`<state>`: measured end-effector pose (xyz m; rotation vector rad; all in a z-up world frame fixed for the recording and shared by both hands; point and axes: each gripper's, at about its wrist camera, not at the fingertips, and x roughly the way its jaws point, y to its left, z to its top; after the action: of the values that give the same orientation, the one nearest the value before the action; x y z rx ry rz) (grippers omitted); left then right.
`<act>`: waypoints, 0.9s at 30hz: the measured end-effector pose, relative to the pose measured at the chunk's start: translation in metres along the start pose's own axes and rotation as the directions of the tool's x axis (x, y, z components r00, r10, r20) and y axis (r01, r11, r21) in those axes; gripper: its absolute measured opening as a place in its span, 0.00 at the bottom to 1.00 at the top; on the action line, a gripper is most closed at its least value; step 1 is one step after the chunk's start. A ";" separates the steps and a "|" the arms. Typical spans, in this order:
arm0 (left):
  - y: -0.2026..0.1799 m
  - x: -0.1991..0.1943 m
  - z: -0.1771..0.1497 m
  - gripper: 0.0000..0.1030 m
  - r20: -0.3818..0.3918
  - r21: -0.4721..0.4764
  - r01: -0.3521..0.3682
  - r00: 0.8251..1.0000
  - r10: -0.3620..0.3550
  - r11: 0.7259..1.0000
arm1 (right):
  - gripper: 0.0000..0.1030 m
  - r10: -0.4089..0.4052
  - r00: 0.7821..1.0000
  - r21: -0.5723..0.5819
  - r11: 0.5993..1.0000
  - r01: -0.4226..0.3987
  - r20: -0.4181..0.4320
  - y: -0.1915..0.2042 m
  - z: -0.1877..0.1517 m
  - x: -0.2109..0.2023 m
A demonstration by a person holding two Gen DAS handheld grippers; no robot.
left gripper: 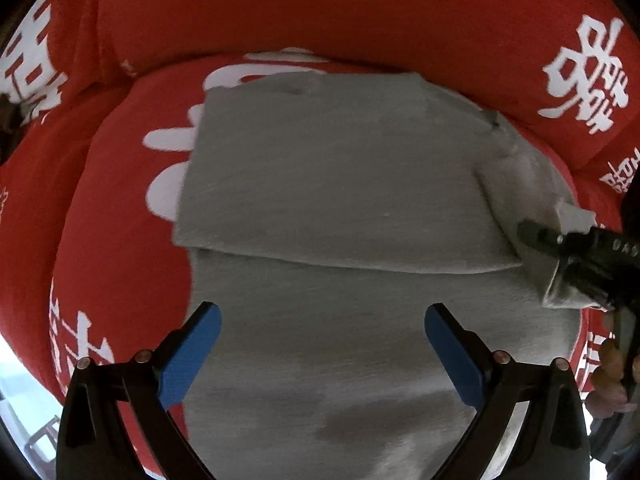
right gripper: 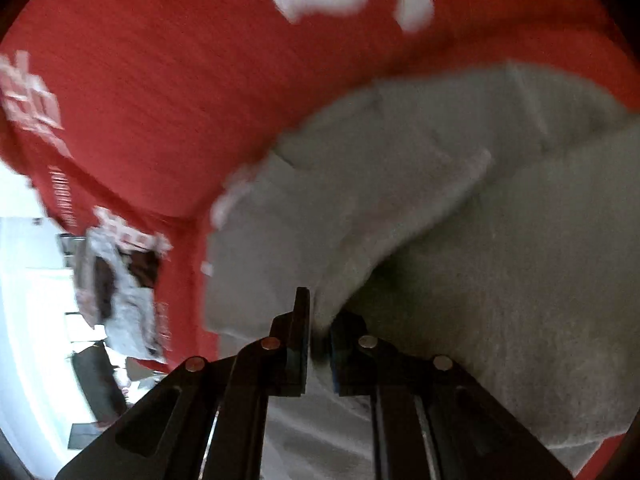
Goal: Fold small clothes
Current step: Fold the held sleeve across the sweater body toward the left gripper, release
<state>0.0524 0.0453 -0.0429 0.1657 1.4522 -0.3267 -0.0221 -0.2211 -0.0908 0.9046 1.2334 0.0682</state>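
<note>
A grey garment point(left gripper: 340, 184) lies partly folded on a red cushion with white characters point(left gripper: 120, 208). Its far half is doubled over, with a fold edge running across the middle. My left gripper point(left gripper: 322, 320) is open and empty, its blue pads point(left gripper: 192, 356) hovering over the garment's near part. My right gripper point(right gripper: 318, 320) is shut on a fold of the grey garment point(right gripper: 400, 208) at its right side and lifts that edge. The right gripper also shows in the left wrist view point(left gripper: 560, 240), pinching the garment's right corner.
A red back cushion with white characters point(left gripper: 360, 12) rises behind the garment. In the right wrist view a bright room and a patterned cloth point(right gripper: 120, 292) lie beyond the cushion's left edge. A hand point(left gripper: 612, 372) shows at the right.
</note>
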 end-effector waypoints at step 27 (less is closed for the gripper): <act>0.043 -0.001 0.023 0.99 0.015 -0.040 0.173 0.985 -0.172 0.984 | 0.41 -0.108 0.993 -0.255 0.962 0.094 -0.043 0.089 -0.014 0.071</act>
<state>0.0873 0.0791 -0.0429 0.0048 1.4640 -0.4381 0.0298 -0.1187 -0.0912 0.6204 1.2887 0.1674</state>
